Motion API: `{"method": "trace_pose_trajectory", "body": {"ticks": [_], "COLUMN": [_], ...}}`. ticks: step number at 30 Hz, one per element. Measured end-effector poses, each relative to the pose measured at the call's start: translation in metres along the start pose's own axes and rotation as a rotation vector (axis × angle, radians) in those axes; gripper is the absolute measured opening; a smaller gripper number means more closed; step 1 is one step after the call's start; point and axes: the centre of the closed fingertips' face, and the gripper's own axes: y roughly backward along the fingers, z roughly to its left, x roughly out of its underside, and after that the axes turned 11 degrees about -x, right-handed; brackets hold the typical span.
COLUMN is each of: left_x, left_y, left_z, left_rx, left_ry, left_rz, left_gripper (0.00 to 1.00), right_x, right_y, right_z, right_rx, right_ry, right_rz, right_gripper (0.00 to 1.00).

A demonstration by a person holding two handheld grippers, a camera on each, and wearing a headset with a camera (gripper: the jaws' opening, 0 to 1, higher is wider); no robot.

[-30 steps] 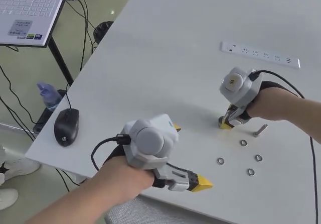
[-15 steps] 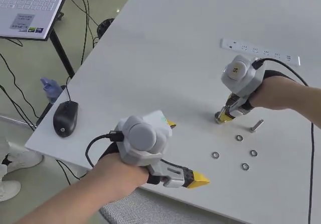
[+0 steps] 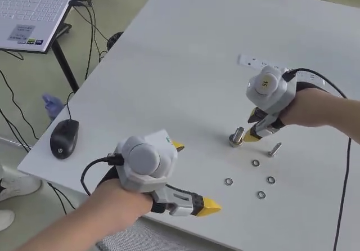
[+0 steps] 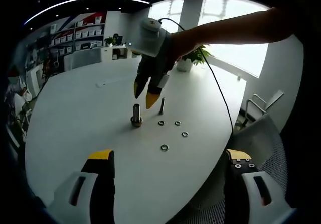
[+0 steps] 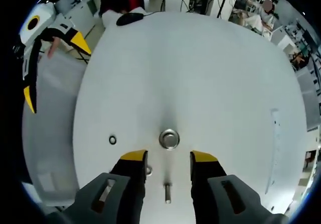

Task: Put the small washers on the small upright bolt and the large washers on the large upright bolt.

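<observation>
Left gripper (image 4: 169,156): jaws were held wide apart, nothing gripped.
Right gripper (image 5: 168,158): jaws were parted and empty, just beside the upright large bolt (image 3: 237,137).
Washers (image 3: 229,181): four were seen loose on the table (image 3: 169,65).

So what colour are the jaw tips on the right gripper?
Yellow. The tips of the right gripper show best up close in the right gripper view.

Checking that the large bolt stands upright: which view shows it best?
The left gripper view: the large bolt stands in side profile, unobstructed. The right gripper view sees it end-on; the head view, obliquely from above.
</observation>
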Motion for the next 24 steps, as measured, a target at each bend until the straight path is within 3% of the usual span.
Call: {"method": "trace_pose_trajectory", "body": {"ticks": [15, 24], "left_x": [0.003, 0.002], "left_y": [0.005, 0.004], "left_z": [0.001, 0.001], "left_rx": [-0.025, -0.026], "left_ry": [-0.002, -0.008], "left_rz": [0.018, 0.018], "left_gripper": [0.9, 0.89], "right_x": [0.013, 0.022], "right_y": [0.015, 0.012], "right_z": [0.01, 0.022], "right_rx": [-0.007, -0.034], "right_ry": [0.03, 0.016], "right_rz": [-0.009, -0.014], "right_gripper": [0.36, 0.36]}}
